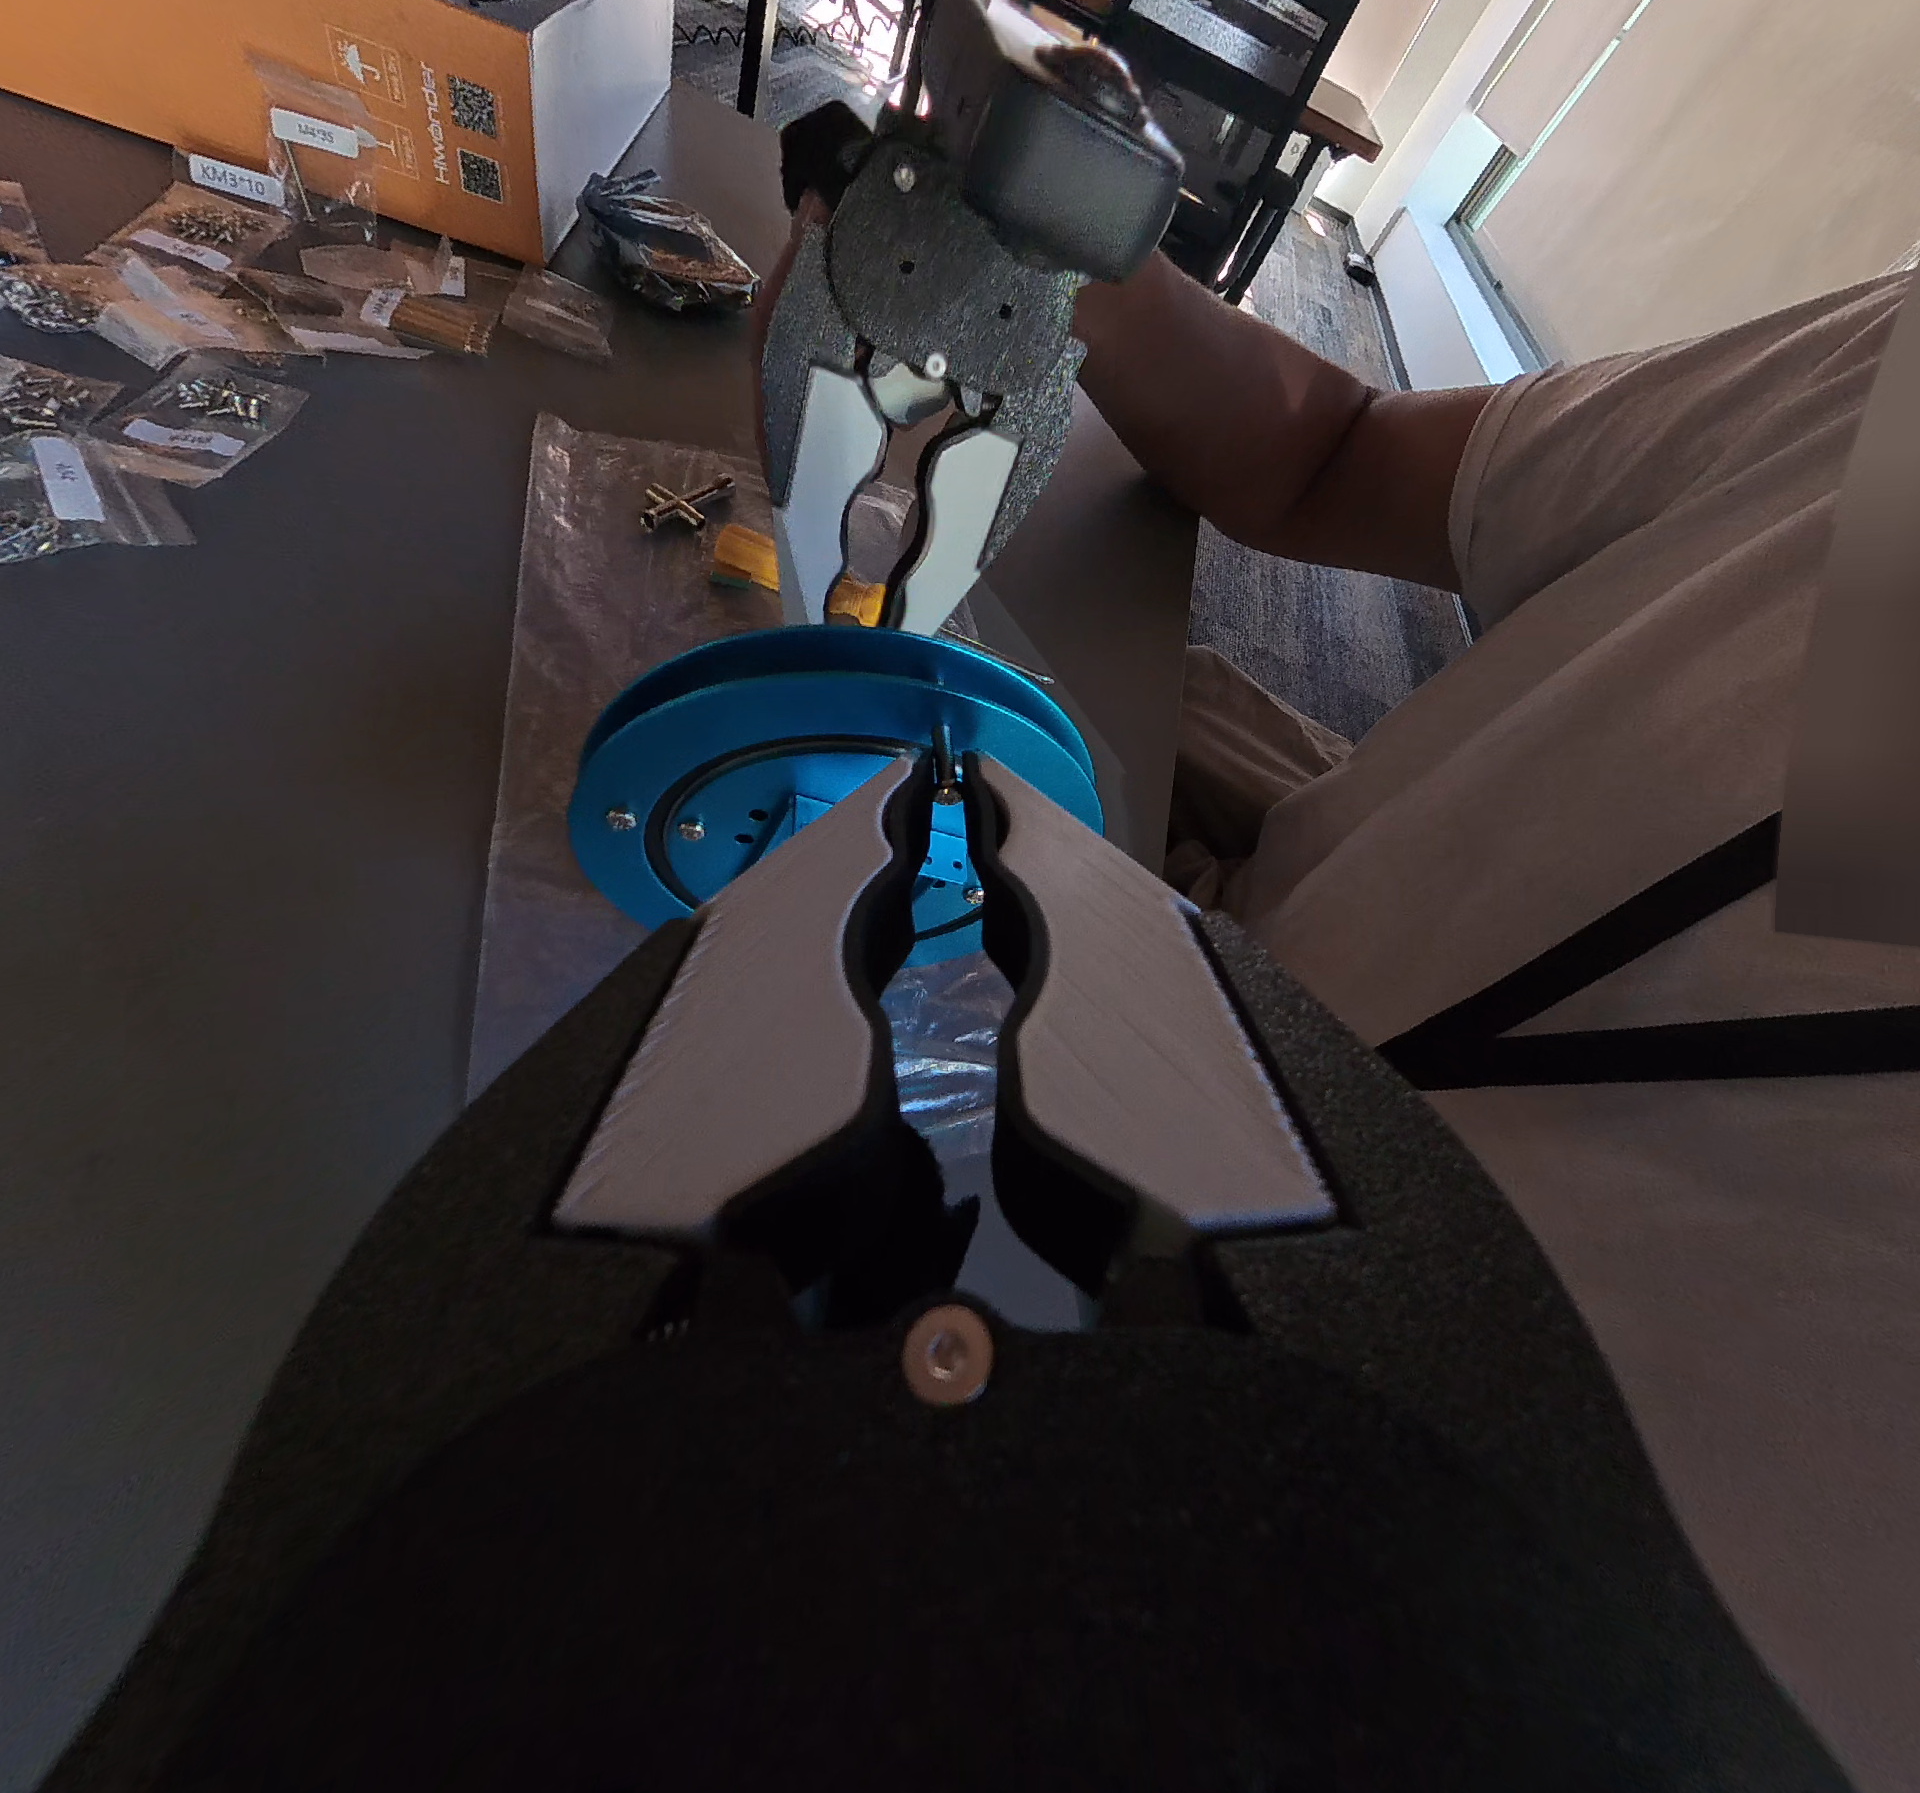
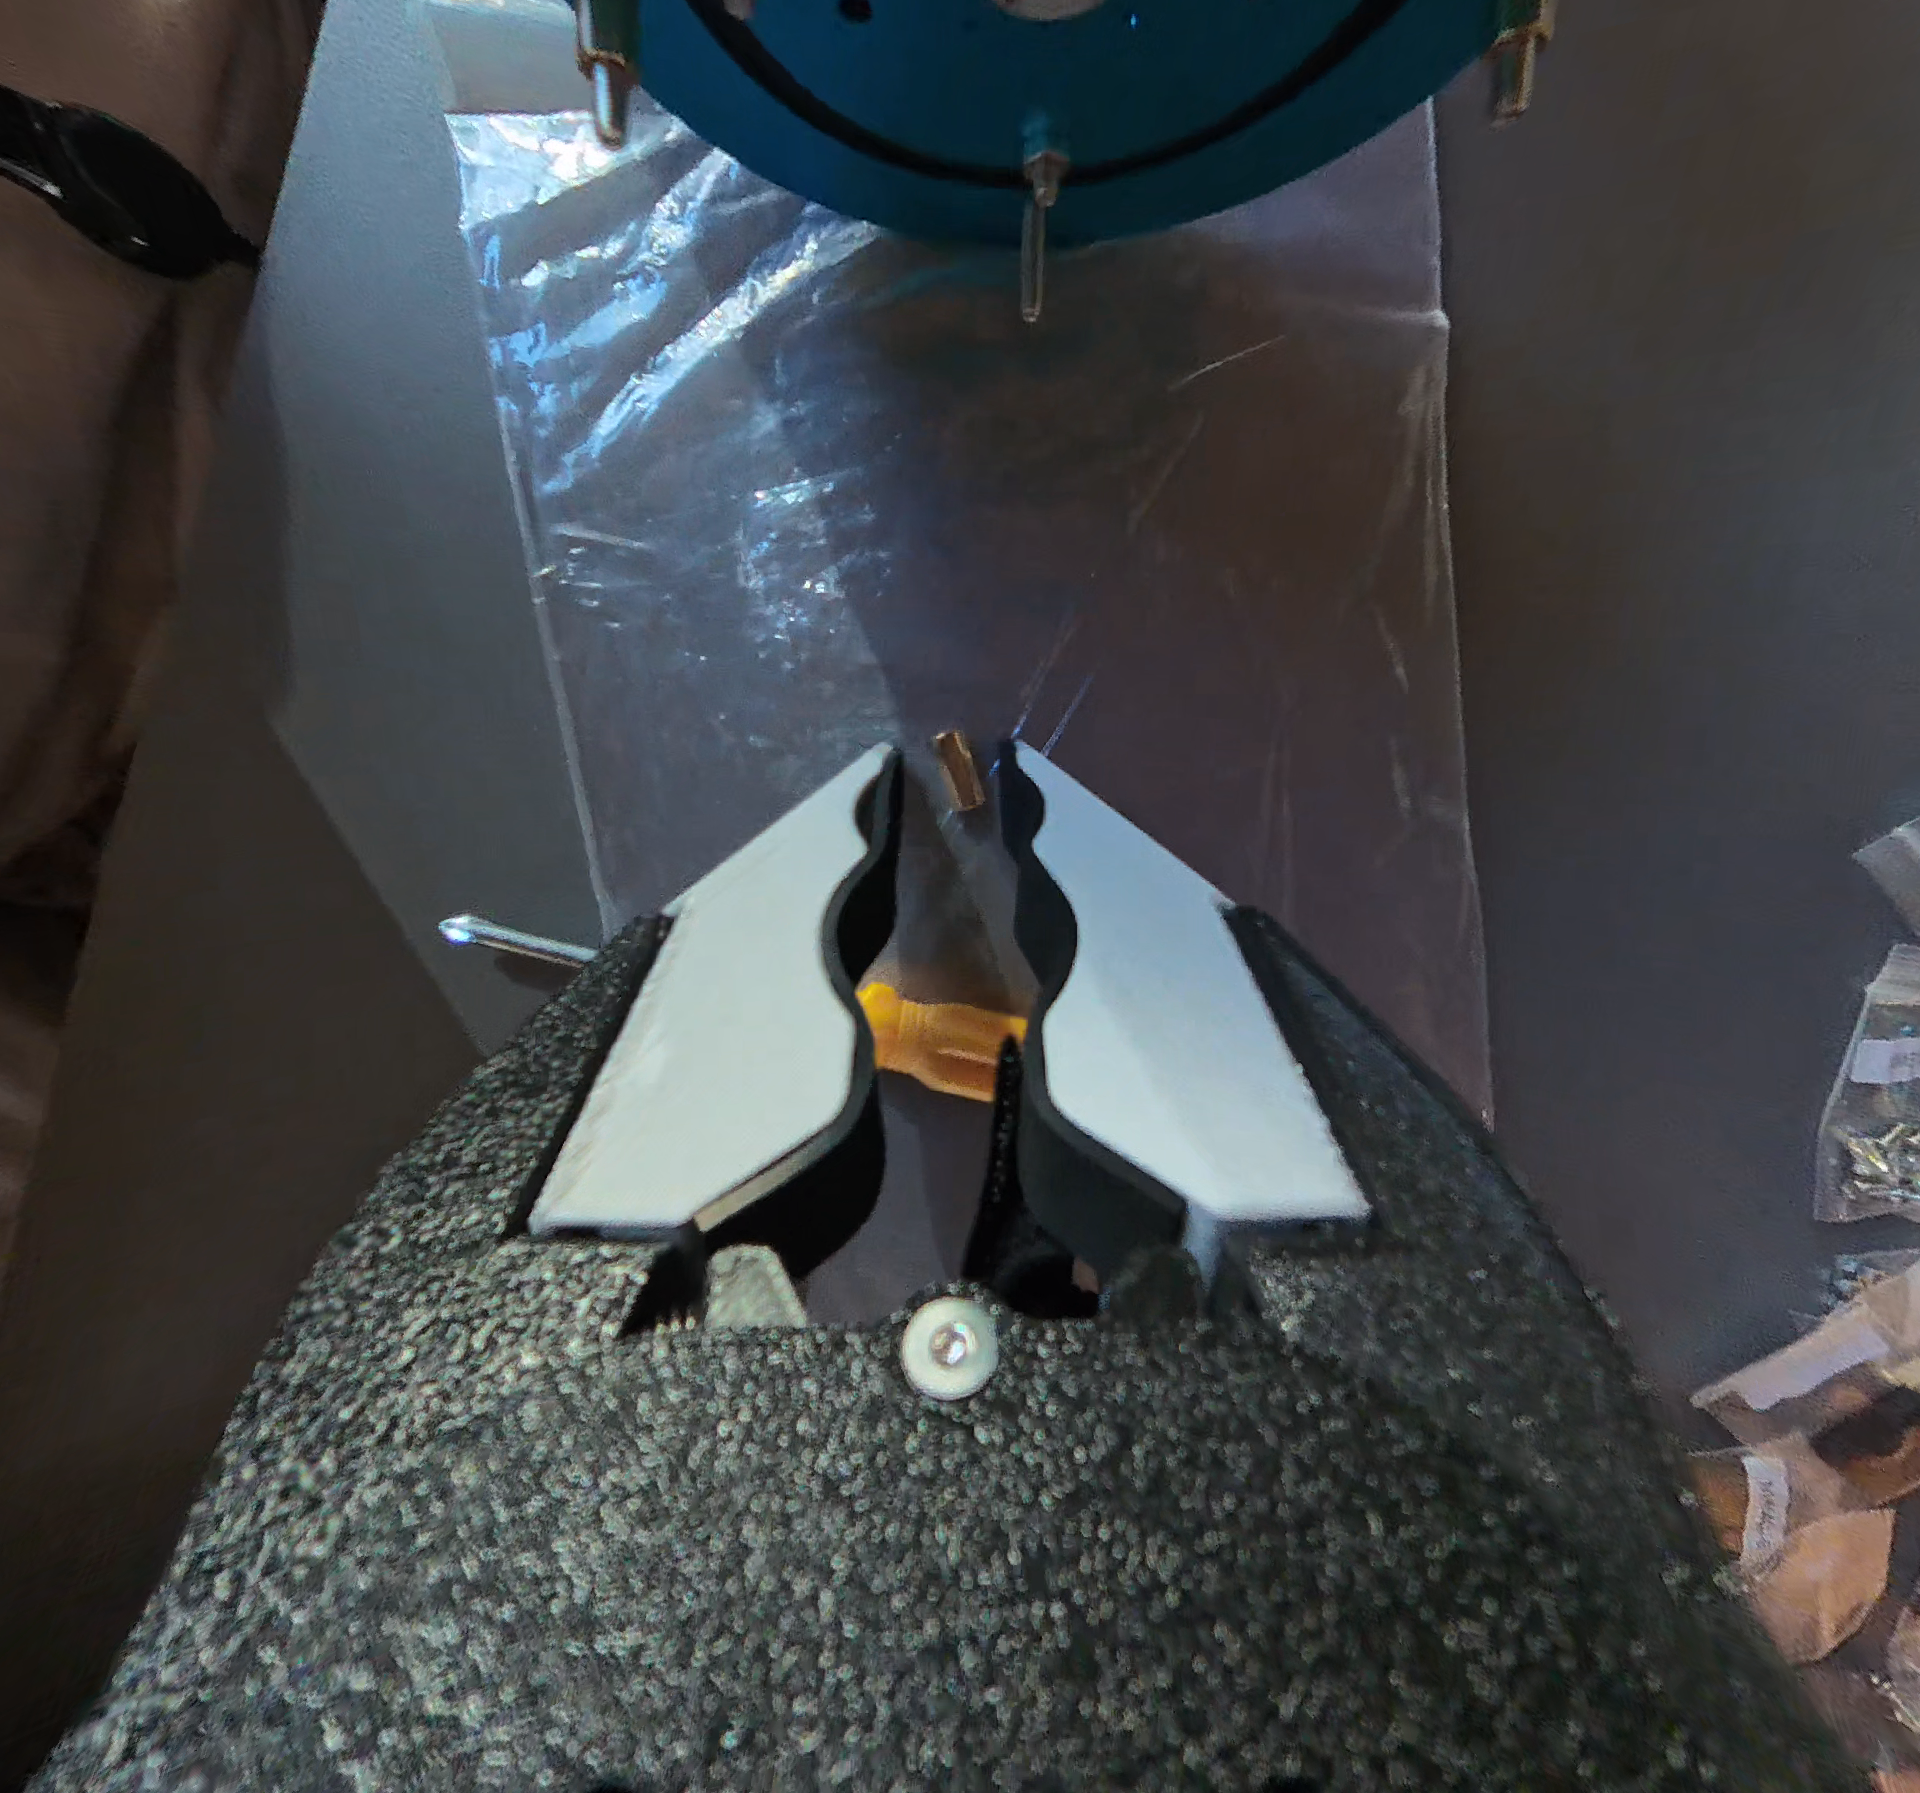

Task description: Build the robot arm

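My left gripper point(image 1: 941, 775) is shut on a thin dark post with a screw head, on the rim of a blue round metal assembly point(image 1: 727, 756). It holds the assembly tilted above a clear plastic bag point(image 1: 623, 600). In the right wrist view the assembly point(image 2: 1039, 60) hangs at the top, with several brass posts pointing down. My right gripper point(image 2: 953, 751) is open a little, and a small brass standoff point(image 2: 958, 773) lies on the plastic bag point(image 2: 727, 496) between its tips. In the left wrist view the right gripper point(image 1: 868, 616) points down just behind the assembly.
A yellow-handled screwdriver point(image 2: 940, 1028) lies under the right gripper. A metal cross wrench point(image 1: 686, 502) lies on the bag. Several small bags of screws point(image 1: 156, 309) and an orange and white box point(image 1: 312, 29) stand at the left. A person's arm point(image 1: 1299, 455) is at the right.
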